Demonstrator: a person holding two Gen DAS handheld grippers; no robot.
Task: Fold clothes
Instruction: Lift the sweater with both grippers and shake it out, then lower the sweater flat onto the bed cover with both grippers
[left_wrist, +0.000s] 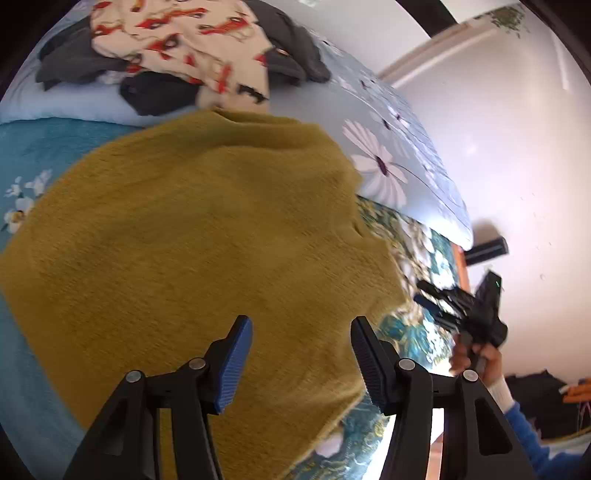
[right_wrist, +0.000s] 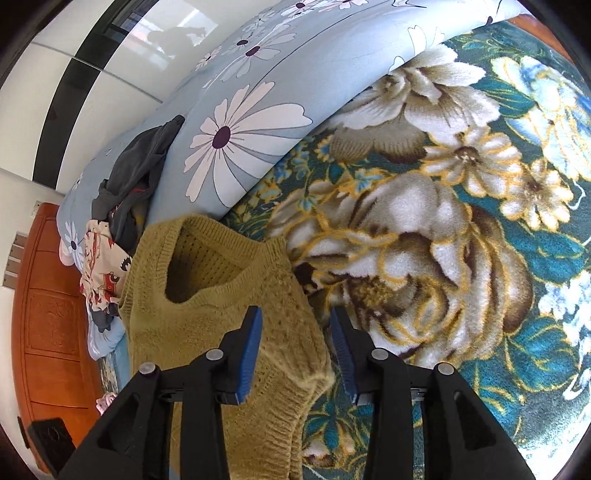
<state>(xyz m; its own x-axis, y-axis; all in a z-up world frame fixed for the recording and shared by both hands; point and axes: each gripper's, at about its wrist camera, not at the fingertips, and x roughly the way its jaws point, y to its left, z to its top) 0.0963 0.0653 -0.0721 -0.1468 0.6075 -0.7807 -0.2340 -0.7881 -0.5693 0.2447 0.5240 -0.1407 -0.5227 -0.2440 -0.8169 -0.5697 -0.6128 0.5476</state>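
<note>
A mustard-yellow knit sweater (left_wrist: 192, 236) lies spread on the bed. In the right wrist view the sweater (right_wrist: 207, 295) shows its round neckline and a shoulder. My left gripper (left_wrist: 301, 362) is open and empty, hovering over the sweater's near edge. My right gripper (right_wrist: 295, 347) is open and empty, just above the sweater's shoulder and sleeve edge. The right gripper also shows in the left wrist view (left_wrist: 439, 299), held in a hand beside the bed's edge.
A pile of other clothes (left_wrist: 177, 51), cream with red print and dark grey, lies beyond the sweater. A light-blue daisy-print duvet (right_wrist: 251, 122) runs along the wall side. A teal floral blanket (right_wrist: 443, 221) covers the bed. A wooden headboard (right_wrist: 51, 314) stands at the left.
</note>
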